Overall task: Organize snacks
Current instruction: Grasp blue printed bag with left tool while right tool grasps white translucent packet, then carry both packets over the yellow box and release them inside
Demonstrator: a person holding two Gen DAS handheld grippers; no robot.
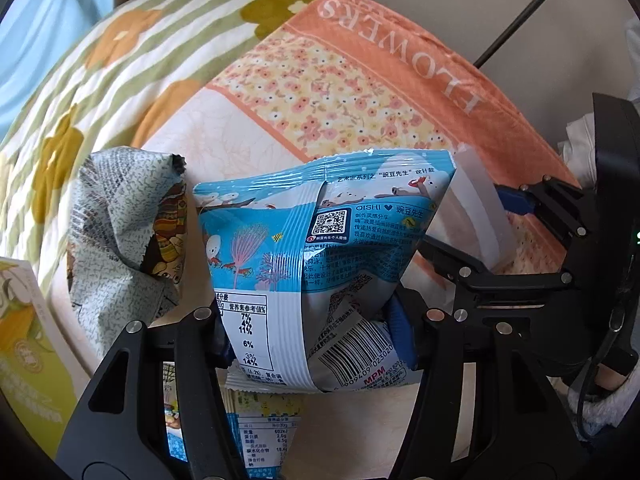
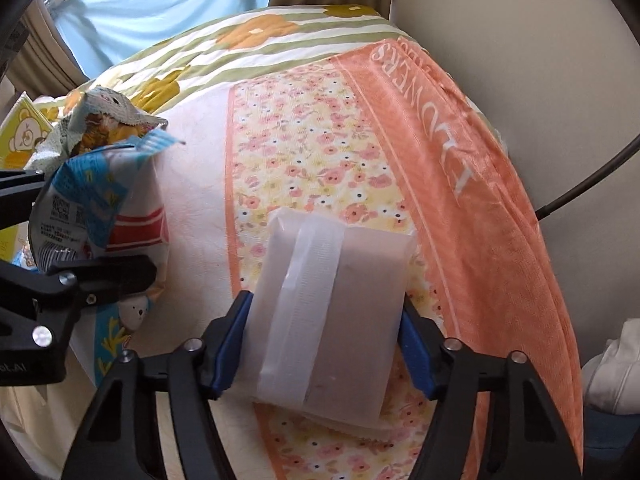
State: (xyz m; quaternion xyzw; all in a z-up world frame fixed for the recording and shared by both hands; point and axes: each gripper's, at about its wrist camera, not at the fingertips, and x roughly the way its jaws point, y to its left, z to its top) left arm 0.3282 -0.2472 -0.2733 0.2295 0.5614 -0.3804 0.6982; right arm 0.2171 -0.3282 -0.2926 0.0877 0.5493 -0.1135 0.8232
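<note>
Snacks sit in both my grips above the bed (image 2: 460, 184); leftmost stands a crumpled grey bag (image 1: 120, 220); my left gripper (image 1: 316, 320) pinches the blue Oishi bag (image 1: 320, 248) upright for carrying; my right gripper (image 2: 324, 344) clamps the pale translucent packet (image 2: 332, 300) flat, jaws narrow.

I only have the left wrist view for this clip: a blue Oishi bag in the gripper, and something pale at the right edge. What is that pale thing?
Observer: A frosted white packet with a seam strip down its middle, shut in the right gripper.
Operator: Held in the air, or lying down?
Observer: I cannot tell; the floral orange blanket is beneath it.
Operator: Anything on the blue bag's far side?
Observer: The blue bag in the left gripper shows a red-striped panel there.
Operator: What is behind the crumpled bag?
Observer: Behind the crumpled grey bag, a yellow box with a cartoon bear.
</note>
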